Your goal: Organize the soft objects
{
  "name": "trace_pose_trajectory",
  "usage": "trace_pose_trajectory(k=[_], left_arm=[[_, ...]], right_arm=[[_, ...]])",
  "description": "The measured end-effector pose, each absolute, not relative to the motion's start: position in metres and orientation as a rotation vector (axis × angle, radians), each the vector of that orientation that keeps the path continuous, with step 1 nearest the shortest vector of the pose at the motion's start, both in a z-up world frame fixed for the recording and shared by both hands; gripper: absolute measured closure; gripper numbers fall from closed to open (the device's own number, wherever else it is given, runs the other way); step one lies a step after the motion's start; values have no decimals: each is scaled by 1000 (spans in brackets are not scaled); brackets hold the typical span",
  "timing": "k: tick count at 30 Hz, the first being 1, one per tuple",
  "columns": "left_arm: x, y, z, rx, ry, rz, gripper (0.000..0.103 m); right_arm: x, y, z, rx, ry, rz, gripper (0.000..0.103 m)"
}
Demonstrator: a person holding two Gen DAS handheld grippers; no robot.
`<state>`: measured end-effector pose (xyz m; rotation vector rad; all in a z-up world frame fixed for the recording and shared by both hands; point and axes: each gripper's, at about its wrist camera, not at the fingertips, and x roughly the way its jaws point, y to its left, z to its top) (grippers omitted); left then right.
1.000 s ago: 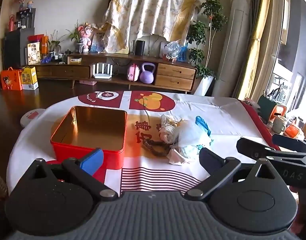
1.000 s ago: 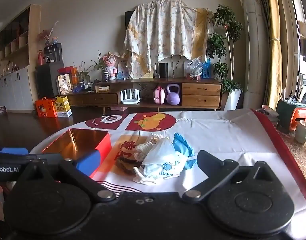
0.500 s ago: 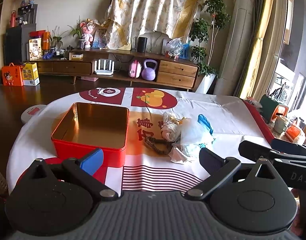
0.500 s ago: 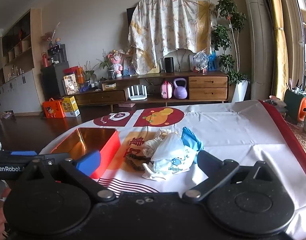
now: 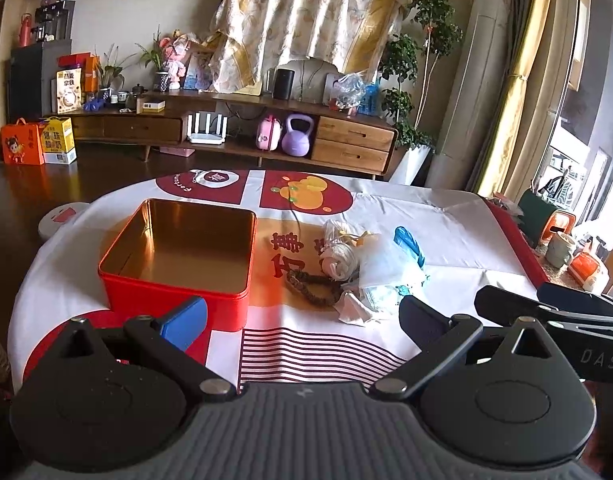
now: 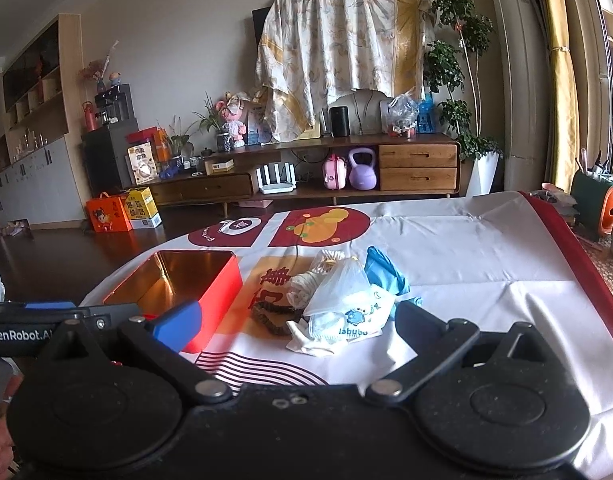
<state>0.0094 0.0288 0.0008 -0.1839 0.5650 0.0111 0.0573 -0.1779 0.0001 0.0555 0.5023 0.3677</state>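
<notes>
Both tongs, left (image 5: 302,318) and right (image 6: 294,322), hover spread and empty near the tabletop (image 5: 446,232), tin (image 5: 178,256) left of the pile (image 5: 366,268).

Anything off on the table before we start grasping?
Nothing damaged or spilled. The soft items lie in one tangled heap on the cloth beside the red tin, which is empty. Both grippers, left and right, are open and clear of everything.

The left gripper (image 5: 302,318) hangs level with its fingers (image 5: 184,322) spread wide, nothing between them. The right gripper (image 6: 296,330) is likewise spread and empty, and lies at the left one's 3 o'clock, both aimed toward 12 o'clock.
</notes>
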Motion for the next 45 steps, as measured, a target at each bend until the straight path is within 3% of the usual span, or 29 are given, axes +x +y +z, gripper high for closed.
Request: trace_pose_trajectory(k=[45], left_arm=[[23,25,-3,-186,577,-21,0]], right_arm=[[65,-180,-2,52,523,366,3]])
